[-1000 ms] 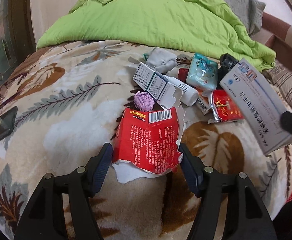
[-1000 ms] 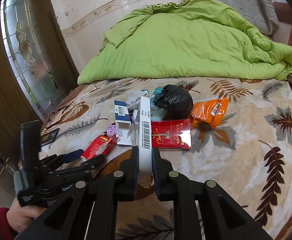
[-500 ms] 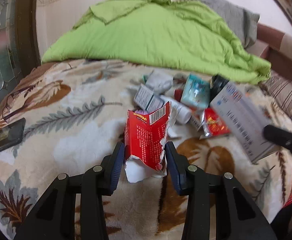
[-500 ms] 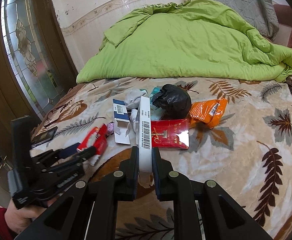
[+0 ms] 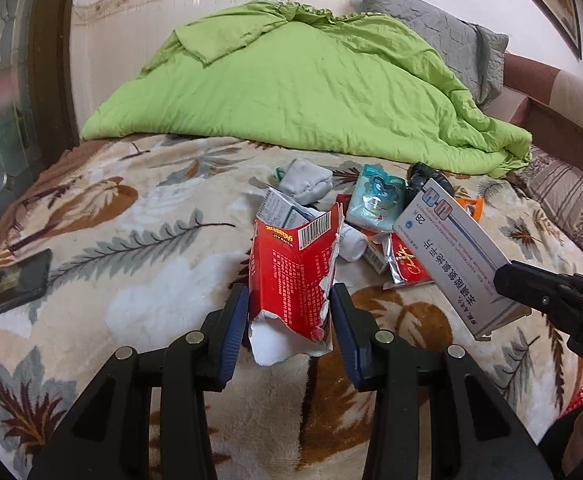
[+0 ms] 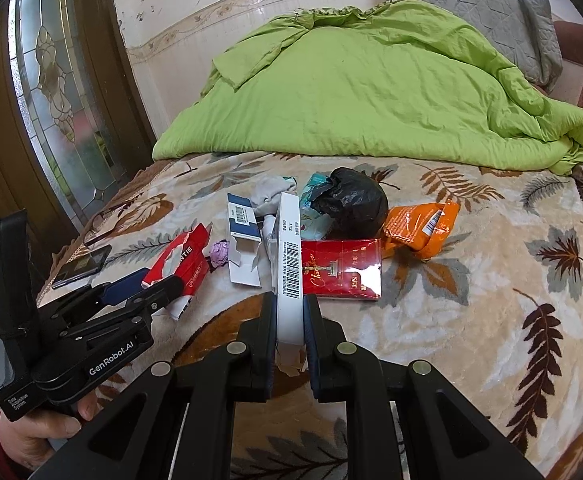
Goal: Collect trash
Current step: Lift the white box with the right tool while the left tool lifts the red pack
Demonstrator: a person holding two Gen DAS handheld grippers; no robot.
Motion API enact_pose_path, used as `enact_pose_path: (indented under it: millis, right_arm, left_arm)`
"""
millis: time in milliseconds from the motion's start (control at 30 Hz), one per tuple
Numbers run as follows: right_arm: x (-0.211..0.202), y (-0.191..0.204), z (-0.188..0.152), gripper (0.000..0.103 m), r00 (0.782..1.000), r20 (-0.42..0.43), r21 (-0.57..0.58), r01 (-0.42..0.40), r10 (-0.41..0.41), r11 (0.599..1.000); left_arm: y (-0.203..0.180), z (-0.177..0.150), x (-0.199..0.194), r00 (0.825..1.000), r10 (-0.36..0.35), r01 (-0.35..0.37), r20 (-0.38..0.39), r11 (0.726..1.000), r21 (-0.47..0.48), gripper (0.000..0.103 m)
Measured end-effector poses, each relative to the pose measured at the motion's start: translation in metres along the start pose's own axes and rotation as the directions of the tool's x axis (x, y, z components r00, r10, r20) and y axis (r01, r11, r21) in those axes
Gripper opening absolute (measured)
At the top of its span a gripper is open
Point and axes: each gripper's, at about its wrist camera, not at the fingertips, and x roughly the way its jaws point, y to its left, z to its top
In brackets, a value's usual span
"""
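My left gripper (image 5: 289, 312) is shut on a torn red carton (image 5: 295, 276) and holds it upright, lifted off the leaf-patterned blanket (image 5: 139, 280); it also shows in the right wrist view (image 6: 183, 264). My right gripper (image 6: 290, 312) is shut on a long white medicine box (image 6: 290, 256), also in the left wrist view (image 5: 455, 252). More trash lies on the bed: a black bag (image 6: 347, 204), an orange wrapper (image 6: 423, 224), a red cigarette pack (image 6: 343, 274), a blue-white box (image 6: 243, 220), a purple paper ball (image 6: 220, 252), a teal packet (image 5: 375, 196).
A green quilt (image 6: 371, 88) is heaped across the back of the bed, a grey pillow (image 6: 491, 12) behind it. A black phone (image 5: 11, 280) lies near the left bed edge. A glass-panelled door (image 6: 51, 80) stands at the left.
My left gripper closed on the torn red carton and raised it off the blanket, tipping it upright. My right gripper kept holding the white box almost still.
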Motion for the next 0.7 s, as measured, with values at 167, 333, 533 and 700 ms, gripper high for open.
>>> enact_pose_path:
  millis: [167,333,533,700]
  right_arm:
    - [-0.001,0.000,0.000,0.014,1.000,0.006,-0.003,0.009,-0.009,1.000]
    - [-0.010,-0.004,-0.002,0.014,0.999,0.024,0.011,0.021,-0.021,1.000]
    - [-0.019,-0.010,-0.013,0.014,0.999,0.013,0.028,0.029,-0.029,0.999]
    - [-0.020,-0.014,-0.017,0.014,0.999,0.003,0.038,0.036,-0.036,0.999]
  left_arm:
    - [-0.006,0.001,-0.006,0.998,0.055,-0.056,0.036,0.998,0.027,0.041]
    - [-0.010,0.000,-0.011,0.995,0.081,-0.084,0.061,0.995,0.057,0.041]
    - [-0.011,0.000,-0.014,0.994,0.078,-0.084,0.070,0.994,0.073,0.042]
    - [-0.010,0.000,-0.016,0.994,0.077,-0.083,0.072,0.994,0.070,0.042]
